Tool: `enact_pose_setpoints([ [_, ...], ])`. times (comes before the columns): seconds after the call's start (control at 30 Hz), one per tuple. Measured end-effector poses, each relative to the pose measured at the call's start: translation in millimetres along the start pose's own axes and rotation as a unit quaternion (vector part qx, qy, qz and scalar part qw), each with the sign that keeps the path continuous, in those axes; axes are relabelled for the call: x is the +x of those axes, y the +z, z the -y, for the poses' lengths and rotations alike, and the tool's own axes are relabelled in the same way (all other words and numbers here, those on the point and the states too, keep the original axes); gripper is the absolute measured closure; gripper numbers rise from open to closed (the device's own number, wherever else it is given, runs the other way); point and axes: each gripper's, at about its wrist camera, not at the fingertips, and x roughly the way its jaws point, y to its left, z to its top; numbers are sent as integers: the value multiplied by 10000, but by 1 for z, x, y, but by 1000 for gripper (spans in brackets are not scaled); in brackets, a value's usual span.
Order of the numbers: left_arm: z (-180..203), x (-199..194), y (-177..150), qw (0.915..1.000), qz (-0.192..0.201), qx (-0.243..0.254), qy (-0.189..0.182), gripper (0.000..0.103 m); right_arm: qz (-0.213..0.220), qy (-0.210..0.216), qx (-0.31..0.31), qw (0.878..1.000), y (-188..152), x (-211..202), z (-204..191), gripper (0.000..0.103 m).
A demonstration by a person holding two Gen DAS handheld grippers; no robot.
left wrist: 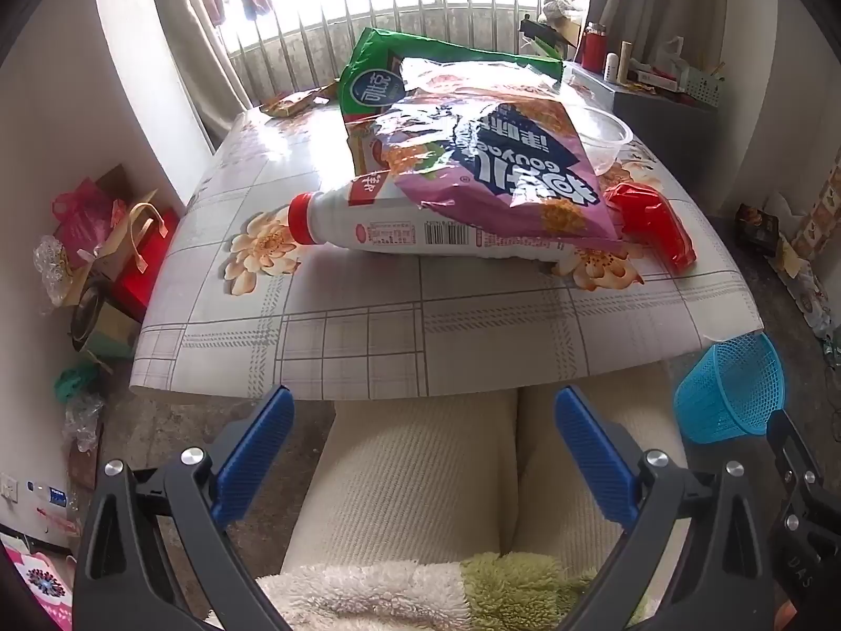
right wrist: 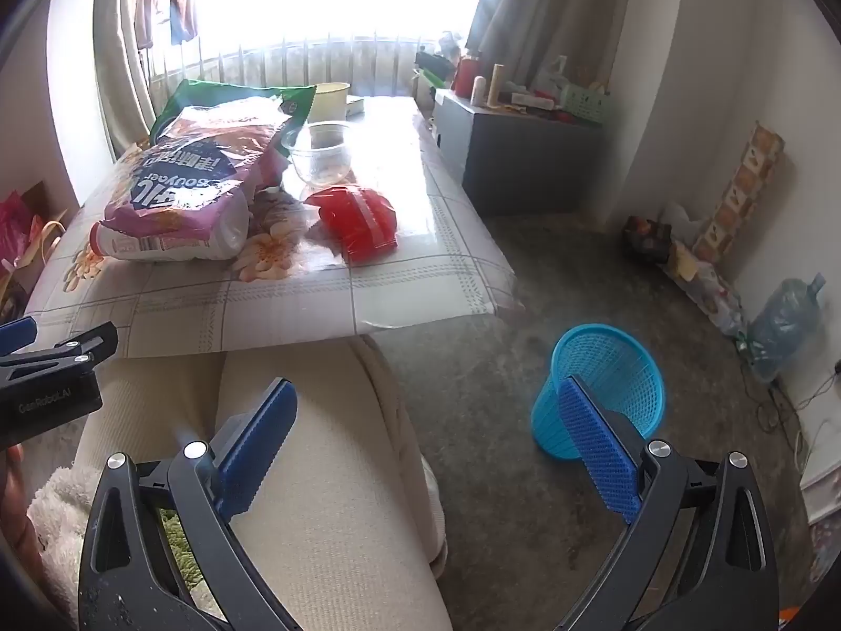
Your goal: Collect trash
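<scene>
A white bottle with a red cap (left wrist: 378, 229) (right wrist: 157, 244) lies on its side on the table (left wrist: 368, 336) (right wrist: 294, 299). A purple snack bag (left wrist: 494, 158) (right wrist: 194, 168) rests on it, with a green bag (left wrist: 378, 79) (right wrist: 231, 94) behind. A red wrapper (left wrist: 652, 221) (right wrist: 357, 221) lies to the right, near a clear plastic bowl (left wrist: 604, 136) (right wrist: 320, 155). A blue mesh basket (left wrist: 730, 389) (right wrist: 604, 389) stands on the floor at the right. My left gripper (left wrist: 423, 410) and right gripper (right wrist: 426, 399) are open and empty, held over the person's lap before the table edge.
Bags and boxes (left wrist: 105, 242) crowd the floor at the left. A dark cabinet (right wrist: 515, 158) with bottles stands at the right of the table. A water jug (right wrist: 783, 315) and clutter line the right wall. A cream cup (right wrist: 328, 100) sits at the table's far end.
</scene>
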Motion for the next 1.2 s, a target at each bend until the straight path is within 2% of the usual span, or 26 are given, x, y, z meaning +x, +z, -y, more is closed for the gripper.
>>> enact_pose_setpoints([
  [0.27,1,0,1,10000,-11,-20,76,5,9,15,-33,10000,1,1,0,8],
  [1.2,-2,2,1,10000,-20,-17,-28,5,-34,3,16,10000,2,5,-2,8],
])
